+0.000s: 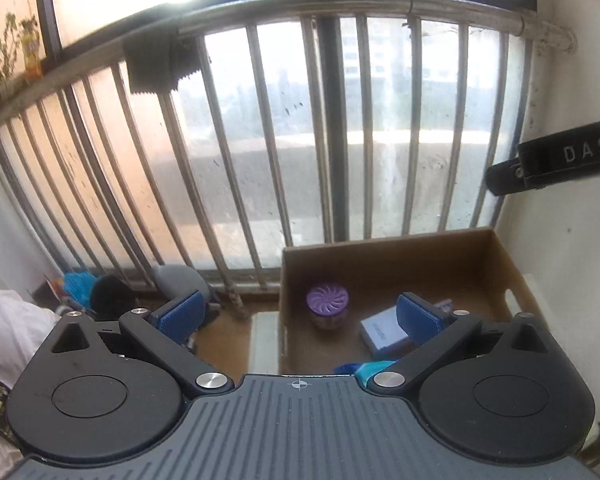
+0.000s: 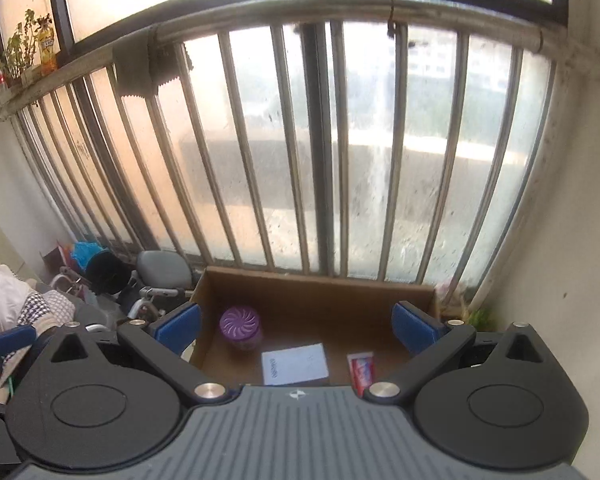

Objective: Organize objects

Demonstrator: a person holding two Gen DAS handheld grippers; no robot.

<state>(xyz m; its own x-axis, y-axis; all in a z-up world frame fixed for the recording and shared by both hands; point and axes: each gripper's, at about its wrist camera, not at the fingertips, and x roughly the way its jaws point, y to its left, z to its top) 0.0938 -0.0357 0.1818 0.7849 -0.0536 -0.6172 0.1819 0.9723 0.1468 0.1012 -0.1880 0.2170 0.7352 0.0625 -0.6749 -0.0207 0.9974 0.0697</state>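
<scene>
An open cardboard box [image 1: 500, 264] [image 2: 320, 280] stands on the floor against the window bars. Inside it are a jar with a purple swirl lid [image 1: 327, 300] [image 2: 239, 322], a flat white box [image 1: 380, 332] [image 2: 294, 362] and a red and white tube [image 2: 361, 368]. A blue wrapper [image 1: 360, 368] lies at the box's near edge. My left gripper [image 1: 298, 312] hangs above the box's left wall, open and empty. My right gripper [image 2: 296, 326] hovers over the box's inside, open with nothing between its blue pads [image 2: 178, 326].
Metal window bars [image 1: 260, 140] rise right behind the box, and a white wall [image 2: 572, 240] closes the right side. Left of the box are a grey seat [image 2: 162, 266], a black bucket [image 2: 104, 272], a blue bag [image 1: 76, 284] and white cloth [image 1: 4, 320]. A black part marked DAS [image 1: 556, 156] reaches in from the right.
</scene>
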